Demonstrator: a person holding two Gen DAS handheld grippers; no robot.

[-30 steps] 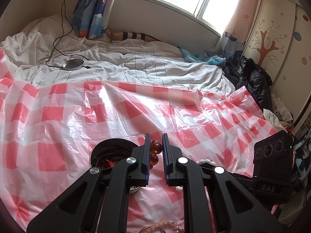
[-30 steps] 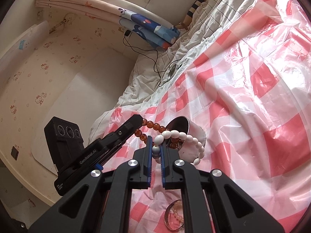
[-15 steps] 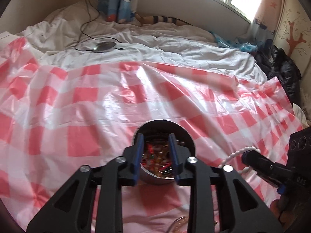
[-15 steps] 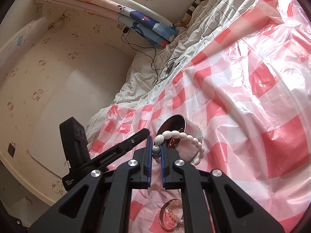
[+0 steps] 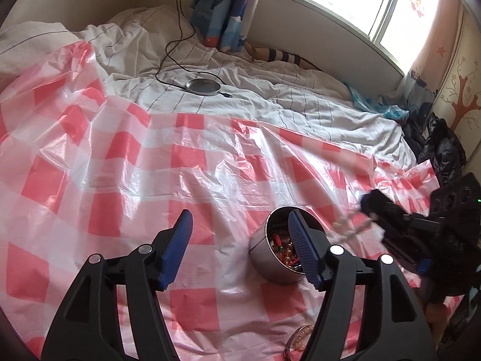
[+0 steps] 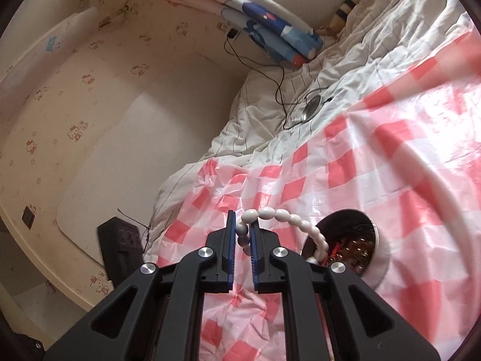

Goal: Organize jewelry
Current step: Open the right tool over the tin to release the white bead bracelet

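A round metal tin [image 5: 279,258] holding several red and amber beads stands on the red-and-white checked plastic sheet [image 5: 150,180]. My left gripper [image 5: 239,222] is open wide and empty, just left of the tin. My right gripper [image 6: 242,225] is shut on a white bead bracelet [image 6: 288,219], which arcs to the right over the tin [image 6: 354,243]. In the left wrist view the right gripper [image 5: 390,210] is blurred at the right of the tin, the bracelet [image 5: 351,228] hanging from it.
A pinkish bead bracelet [image 5: 297,337] lies on the sheet near the bottom edge. Beyond the sheet are white bedding [image 5: 270,99], a round silver disc with a cable [image 5: 204,87] and black clothes [image 5: 439,147] at the right. A wall [image 6: 90,120] stands left of the bed.
My left gripper let go of the amber bead string into the tin, opened wide and moved left. My right gripper, still holding the white bracelet, moved left of the tin.
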